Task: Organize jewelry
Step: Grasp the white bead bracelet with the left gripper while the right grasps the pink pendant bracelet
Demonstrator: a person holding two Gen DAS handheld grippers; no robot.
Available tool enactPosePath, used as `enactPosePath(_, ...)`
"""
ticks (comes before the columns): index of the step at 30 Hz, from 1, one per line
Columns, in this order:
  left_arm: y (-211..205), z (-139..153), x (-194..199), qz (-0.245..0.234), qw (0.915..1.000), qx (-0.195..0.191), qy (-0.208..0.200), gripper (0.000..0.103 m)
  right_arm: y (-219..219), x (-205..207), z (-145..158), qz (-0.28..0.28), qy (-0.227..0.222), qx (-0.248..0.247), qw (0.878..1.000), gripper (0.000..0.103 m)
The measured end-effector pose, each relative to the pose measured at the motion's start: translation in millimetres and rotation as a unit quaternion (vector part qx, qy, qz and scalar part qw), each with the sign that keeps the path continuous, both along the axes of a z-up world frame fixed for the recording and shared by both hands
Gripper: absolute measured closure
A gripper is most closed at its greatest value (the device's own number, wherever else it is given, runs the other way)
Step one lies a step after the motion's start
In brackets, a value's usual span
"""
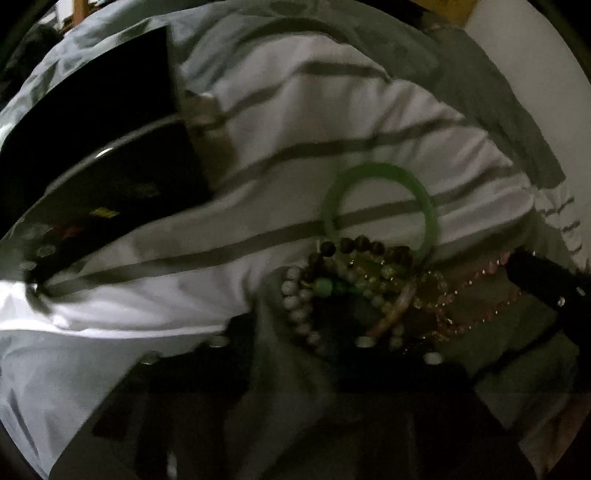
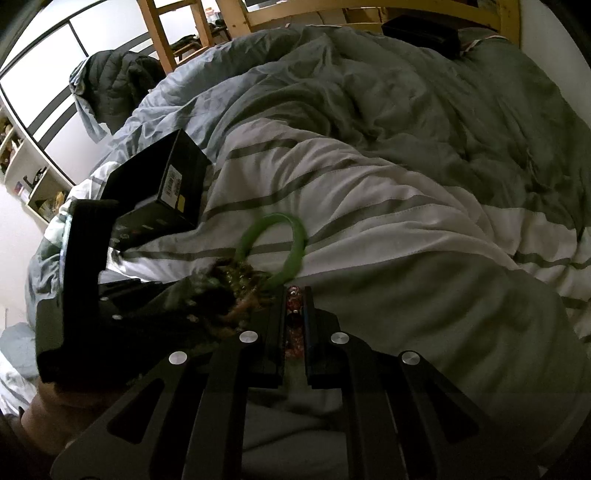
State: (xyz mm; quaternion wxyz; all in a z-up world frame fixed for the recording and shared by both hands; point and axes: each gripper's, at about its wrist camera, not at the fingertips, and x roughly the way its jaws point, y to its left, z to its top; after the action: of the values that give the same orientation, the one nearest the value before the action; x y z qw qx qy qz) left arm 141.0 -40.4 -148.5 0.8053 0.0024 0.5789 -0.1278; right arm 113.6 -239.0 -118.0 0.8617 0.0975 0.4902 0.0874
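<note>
A green bangle [image 1: 376, 206] lies on the striped duvet, its lower edge in a heap of beaded bracelets [image 1: 354, 291]: white, brown, yellow-green and pink beads. My left gripper [image 1: 295, 332] sits over this heap; its fingers are dark and blurred, so its state is unclear. In the right wrist view the bangle [image 2: 273, 251] and the heap [image 2: 229, 291] lie just left of my right gripper [image 2: 295, 299], which is shut on a pink and red bead bracelet [image 2: 294, 295]. A black open jewelry box [image 2: 162, 192] stands at the left; the left wrist view shows it too [image 1: 110, 155].
The bed has a rumpled grey and white striped duvet [image 2: 406, 221]. A wooden bed frame [image 2: 369, 14] and another black box [image 2: 421, 31] are at the far end. A wardrobe and shelves [image 2: 37, 147] stand at the left.
</note>
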Motion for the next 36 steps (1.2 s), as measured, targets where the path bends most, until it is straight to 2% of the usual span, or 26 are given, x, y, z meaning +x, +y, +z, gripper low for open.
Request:
enactPosePath(4,18,9,2,0.018,0.9990,-0.041,0.006,0.090,0,0,0,-0.001,-0.002,0.002,1.000,0.094)
enactPosePath(13,34,29,-4,0.022,0.9964,-0.080,-0.017,0.094,-3,0,1,-0.001,-0.005,0.008,1.000,0.094)
enactPosePath(17,44,55,-26,0.020,0.9954,-0.085,-0.039,0.094,-3,-1,2,0.000,-0.008,0.010,1.000,0.094)
enactPosePath(19,44,59,-16,0.021,0.9946,-0.087,-0.053,0.095,-2,-2,3,0.002,-0.010,0.009,1.000,0.095)
enactPosePath(28,46,84,-23,0.016,0.9916,-0.103,-0.077,0.095,0,-4,8,0.007,-0.023,0.013,1.000,0.094)
enactPosePath(36,47,110,-31,0.012,0.9908,-0.093,-0.098,0.095,7,-10,32,0.019,-0.050,0.014,0.998,0.095)
